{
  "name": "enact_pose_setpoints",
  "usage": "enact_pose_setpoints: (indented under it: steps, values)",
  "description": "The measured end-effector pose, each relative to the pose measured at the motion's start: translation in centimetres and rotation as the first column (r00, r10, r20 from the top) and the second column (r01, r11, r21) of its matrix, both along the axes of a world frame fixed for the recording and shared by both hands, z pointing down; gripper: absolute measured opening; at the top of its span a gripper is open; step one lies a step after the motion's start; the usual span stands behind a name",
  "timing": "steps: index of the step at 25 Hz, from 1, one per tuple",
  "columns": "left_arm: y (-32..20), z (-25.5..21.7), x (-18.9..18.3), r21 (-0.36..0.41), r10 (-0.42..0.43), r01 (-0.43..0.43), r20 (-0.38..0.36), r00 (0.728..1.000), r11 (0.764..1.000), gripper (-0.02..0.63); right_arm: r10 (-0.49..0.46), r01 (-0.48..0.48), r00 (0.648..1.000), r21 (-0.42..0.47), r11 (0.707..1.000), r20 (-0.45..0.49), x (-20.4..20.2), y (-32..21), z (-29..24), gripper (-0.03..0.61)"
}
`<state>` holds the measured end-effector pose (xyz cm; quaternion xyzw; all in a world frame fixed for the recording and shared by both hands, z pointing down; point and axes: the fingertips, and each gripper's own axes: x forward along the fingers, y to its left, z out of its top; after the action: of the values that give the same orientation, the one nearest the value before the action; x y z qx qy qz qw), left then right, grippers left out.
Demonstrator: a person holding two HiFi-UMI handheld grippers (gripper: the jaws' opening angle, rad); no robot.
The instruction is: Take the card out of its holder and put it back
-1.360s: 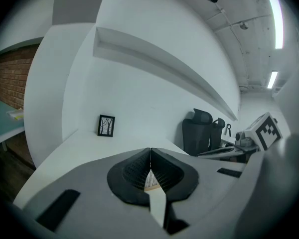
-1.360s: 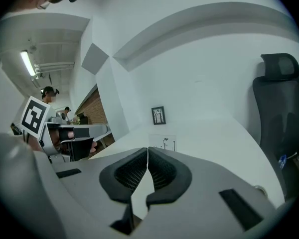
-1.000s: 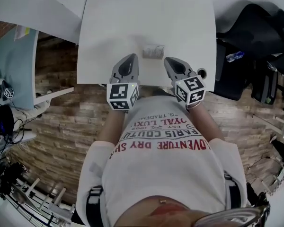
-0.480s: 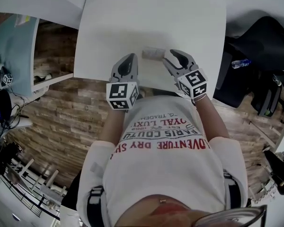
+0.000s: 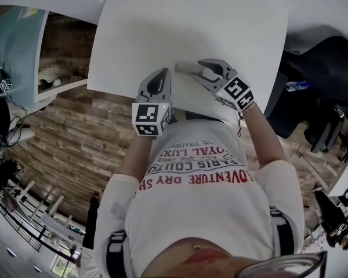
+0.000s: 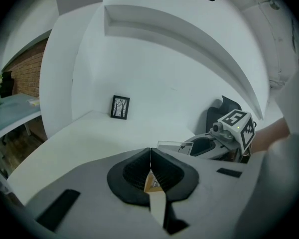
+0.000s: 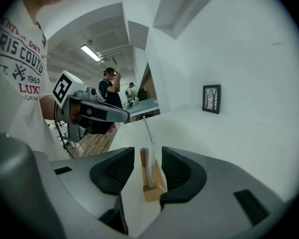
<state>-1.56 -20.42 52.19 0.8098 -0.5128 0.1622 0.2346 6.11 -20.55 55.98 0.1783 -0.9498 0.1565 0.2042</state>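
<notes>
**Head view.** The card holder [image 5: 184,66] stands on the white table [image 5: 162,22], a little in from the table's near edge. The right gripper [image 5: 197,71] has its fingertips at the holder's right end. The left gripper [image 5: 161,74] sits over the table's near edge, just beside the holder and clear of it.

**Left gripper view.** The left gripper [image 6: 150,151] has its jaws closed tip to tip, with nothing clamped between the tips. Beyond them, on the table [image 6: 79,138], the card [image 6: 172,146] stands upright. It is a thin pale sheet with small dark print at one end. The right gripper [image 6: 197,147] meets it from the right.

**Right gripper view.** The right gripper [image 7: 148,151] has its jaws wide apart; they have just been opening. Between them sits the holder's wooden base [image 7: 153,187], a small tan block resting on the table [image 7: 229,133]. The card [image 7: 150,158] is seated upright in the block and is seen edge-on. A gap shows between the left pad [image 7: 120,171] and the block. The right pad [image 7: 175,169] is just beside the block. Neither pad presses on it. The left gripper [image 7: 124,117] is off to the left, apart from the holder.
</notes>
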Motion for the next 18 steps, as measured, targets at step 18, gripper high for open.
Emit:
enact_pose_setpoints:
  steps: [18]
  values:
    - [0.3, 0.9, -0.1, -0.014, 0.025, -0.025, 0.025, 0.999, 1.000, 0.025, -0.187, 0.186, 0.982, 0.037, 0.982, 0.029, -2.0, 0.3, 0.1, 0.037]
